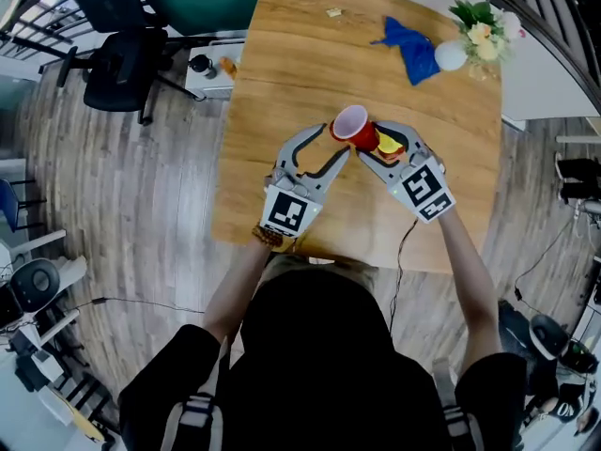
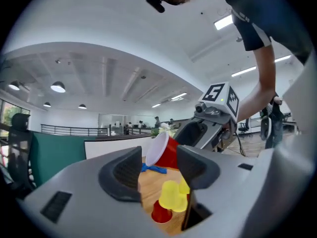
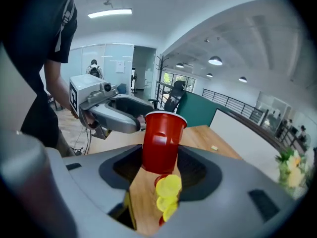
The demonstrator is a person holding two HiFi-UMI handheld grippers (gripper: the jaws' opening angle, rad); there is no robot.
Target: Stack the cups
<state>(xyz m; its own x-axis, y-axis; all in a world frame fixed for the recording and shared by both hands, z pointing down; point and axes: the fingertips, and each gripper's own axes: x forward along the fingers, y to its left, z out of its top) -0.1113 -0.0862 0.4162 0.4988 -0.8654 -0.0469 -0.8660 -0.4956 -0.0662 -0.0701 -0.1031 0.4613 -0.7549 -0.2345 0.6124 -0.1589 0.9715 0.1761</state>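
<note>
My right gripper is shut on a red cup, held above the wooden table. In the right gripper view the red cup stands upright between the pads, its mouth away from me. Below it on the table lie several yellow cups and another red cup, bunched together. My left gripper stands open just left of the held cup, its tips close to the rim. From the left gripper view the held cup is tilted beyond the jaws, with nothing between the pads.
A blue cloth and a white vase of flowers sit at the table's far right. A small scrap lies near the far edge. A black office chair stands on the floor to the left.
</note>
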